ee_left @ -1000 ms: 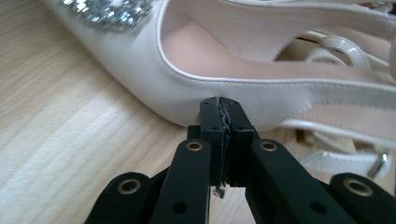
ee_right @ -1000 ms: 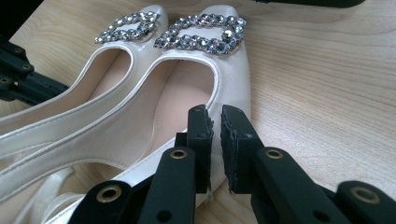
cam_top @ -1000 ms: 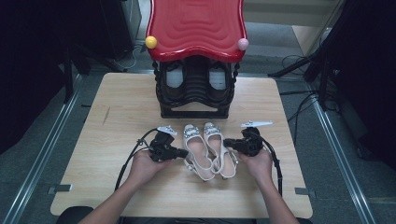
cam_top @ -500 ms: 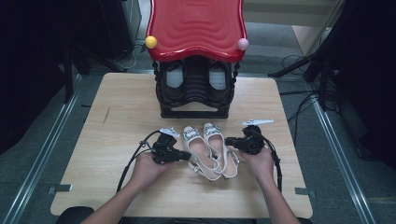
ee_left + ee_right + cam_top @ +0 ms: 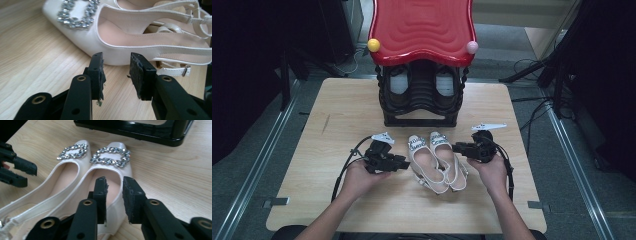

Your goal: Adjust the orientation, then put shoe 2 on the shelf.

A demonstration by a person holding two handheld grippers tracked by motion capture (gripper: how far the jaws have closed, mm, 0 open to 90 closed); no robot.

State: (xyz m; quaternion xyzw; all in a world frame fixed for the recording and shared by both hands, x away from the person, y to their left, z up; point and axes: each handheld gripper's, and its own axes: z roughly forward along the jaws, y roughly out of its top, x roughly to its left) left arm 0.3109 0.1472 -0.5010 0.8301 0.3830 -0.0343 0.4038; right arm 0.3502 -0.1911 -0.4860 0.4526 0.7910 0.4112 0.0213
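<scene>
Closest to the person, two hands rest on the wooden worktop (image 5: 337, 125), and each one holds a pair of tongs. The left tongs (image 5: 404, 163) have just been opening; their jaws stand apart with nothing between them, and the left gripper view shows bare wood in the gap, just short of the side of the left shoe (image 5: 117, 40). The right tongs (image 5: 457, 147) have just been opening too. In the right gripper view their jaws hang over the side of the right shoe (image 5: 110, 190), and the pads do not seem to press on it – so neither shoe looks held. The two white shoes lie side by side between the tongs, touching each other near the heel straps. Each shoe lies long-ways, with its heel near the person and its sparkly buckle (image 5: 110, 157) at the toe end, farther away. That is the thing to watch: the shoes run from near to far, and the tongs come at them from the sides, left tongs by the left shoe and right tongs by the right shoe, each about as close as the other. Past the toes stands a black shoe rack (image 5: 421, 100) with dark shoes inside – and a wavy red top (image 5: 422, 27) sits on it, farthest away.
</scene>
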